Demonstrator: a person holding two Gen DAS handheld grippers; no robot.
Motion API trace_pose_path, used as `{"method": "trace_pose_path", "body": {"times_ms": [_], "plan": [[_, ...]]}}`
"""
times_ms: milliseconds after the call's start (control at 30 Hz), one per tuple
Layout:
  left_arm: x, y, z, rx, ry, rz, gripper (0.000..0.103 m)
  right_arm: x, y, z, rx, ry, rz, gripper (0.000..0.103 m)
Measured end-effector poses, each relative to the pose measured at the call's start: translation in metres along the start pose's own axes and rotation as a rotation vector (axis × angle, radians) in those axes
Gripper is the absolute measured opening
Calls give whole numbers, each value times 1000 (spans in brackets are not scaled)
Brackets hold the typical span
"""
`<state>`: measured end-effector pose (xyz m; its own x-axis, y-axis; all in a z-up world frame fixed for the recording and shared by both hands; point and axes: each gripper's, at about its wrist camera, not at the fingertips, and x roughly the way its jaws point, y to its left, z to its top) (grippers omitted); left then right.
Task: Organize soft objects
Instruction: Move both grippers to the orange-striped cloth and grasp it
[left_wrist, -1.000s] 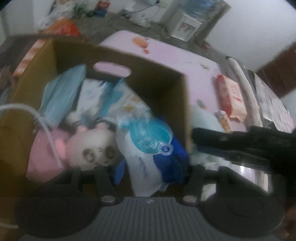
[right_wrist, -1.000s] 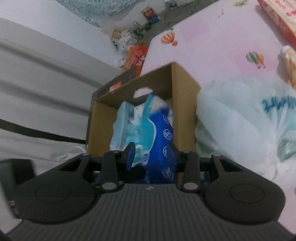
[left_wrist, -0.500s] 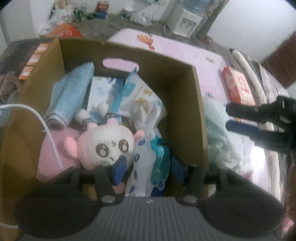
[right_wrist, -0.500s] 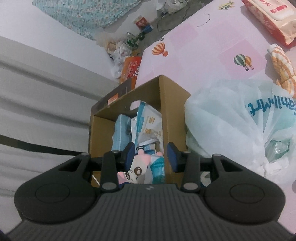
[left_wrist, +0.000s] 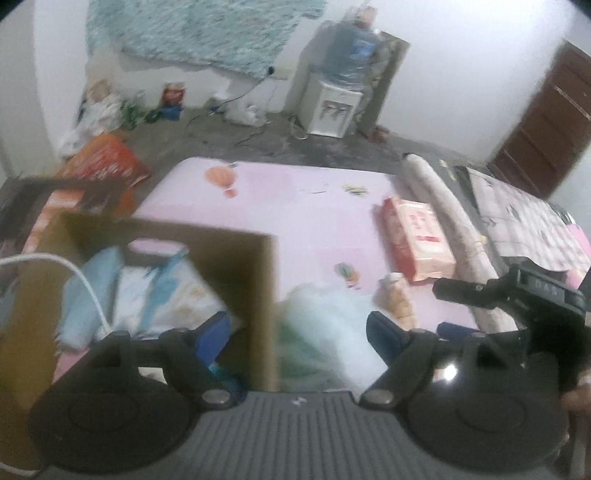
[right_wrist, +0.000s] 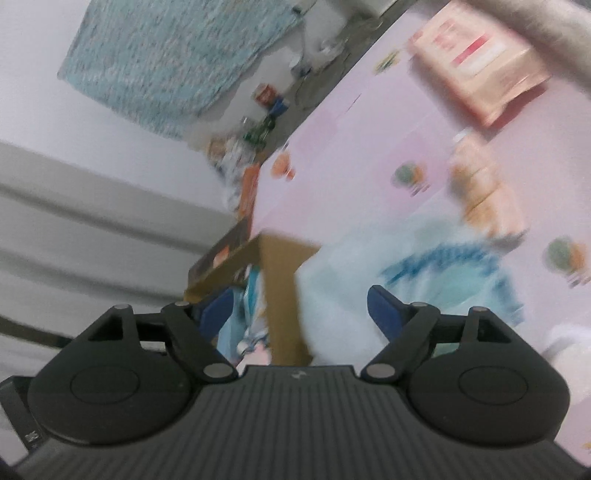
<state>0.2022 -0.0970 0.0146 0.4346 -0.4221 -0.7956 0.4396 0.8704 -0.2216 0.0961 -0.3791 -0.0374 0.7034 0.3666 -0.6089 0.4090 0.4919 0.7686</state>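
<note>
Both grippers have come up and away from the cardboard box (left_wrist: 207, 251) in the last second. A moment ago the left gripper (left_wrist: 295, 328) was low over the box with a blue-and-white soft pack between its fingers, and the pink plush lay just under them; now its blue fingers (left_wrist: 214, 334) are spread wide with nothing between them, and the box's near corner stands right ahead of the left finger. The soft packs (left_wrist: 162, 291) and a light-blue folded cloth (left_wrist: 88, 284) sit inside the box, beyond that finger; the plush is not clearly visible from here.

The right gripper (right_wrist: 299, 310) is likewise spread and empty. Its view is smeared by motion, so it seems to be swinging. Ahead of its fingers and a little right lies the pale plastic bag (right_wrist: 424, 273) with blue lettering, touching the box's side wall on the pink worktop (left_wrist: 295, 206). Farther off are a small orange-striped soft item (right_wrist: 476, 184) and an orange tissue pack (left_wrist: 417, 236), well apart from the box.

To my eye the last drop-off is done, and the bag or those loose items come next.
</note>
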Motion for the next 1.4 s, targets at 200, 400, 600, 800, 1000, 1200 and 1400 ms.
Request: {"method": "trace_pose_path", "body": {"times_ms": [200,400,600,800,1000,1200,1400], "plan": [[37,-65,-7,82,60,57,81,-21,-61,59,0,-40,-109,82],[55,-104,-25,108,103,100,80,31,-109,102,-44,67,-201,81],[77,-135,-38,154,127,147,77,88,-132,107,-74,171,-244,54],[112,-156,-38,157,150,91,74,89,-148,106,-68,198,-226,37],[127,-176,-37,161,177,-4,69,34,-156,107,-1,146,-63,37],[110,-181,-42,153,211,-115,64,-10,-144,81,56,198,89,37],[49,-149,-44,100,140,-99,57,-21,-105,52,76,261,183,37]]}}
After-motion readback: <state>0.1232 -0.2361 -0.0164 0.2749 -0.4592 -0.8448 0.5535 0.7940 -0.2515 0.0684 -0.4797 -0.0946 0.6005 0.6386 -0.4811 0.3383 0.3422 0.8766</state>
